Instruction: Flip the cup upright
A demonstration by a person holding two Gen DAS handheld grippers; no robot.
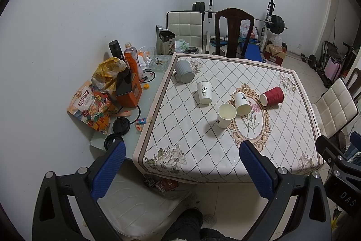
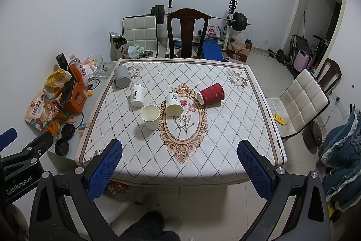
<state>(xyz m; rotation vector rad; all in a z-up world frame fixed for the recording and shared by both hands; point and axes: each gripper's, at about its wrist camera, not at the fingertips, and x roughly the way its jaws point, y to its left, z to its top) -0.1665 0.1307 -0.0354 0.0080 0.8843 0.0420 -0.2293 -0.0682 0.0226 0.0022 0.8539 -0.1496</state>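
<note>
The desk (image 2: pixel 225 150) fills the middle of both views under a diamond-patterned cloth with a floral oval medallion (image 2: pixel 183 121) at its centre.

Both grippers hang off the near edge, above the floor. The left gripper (image 1: pixel 182 159) has its blue fingers (image 1: pixel 108 171) spread wide, released, holding and touching nothing. The right gripper (image 2: pixel 179 157) is equally wide, its fingers (image 2: pixel 253 168) free of everything. The left gripper's body at the left edge of the right view reads "GenRobot.AI".

Five cups sit on the far half of the desk.
- The grey mug (image 2: pixel 122 76) lies on its side at the far left corner, its flat base facing the cameras.
- The red ribbed paper cup (image 2: pixel 212 93) lies on its side just right of the medallion, long axis across the desk, mouth to the right.
- A white paper cup (image 2: pixel 173 104) lies tilted on the medallion's upper left rim, mouth toward the cameras, black brush lettering on its side.
- A second white cup (image 2: pixel 136 96) with similar lettering is left of it, narrow end uppermost, mouth toward the cloth.
- A third white cup (image 2: pixel 149 116) stands upright, mouth up, just left of the medallion.

An orange snack bag (image 1: pixel 90 106) with Chinese lettering lies on the bare desk strip to the left.
</note>
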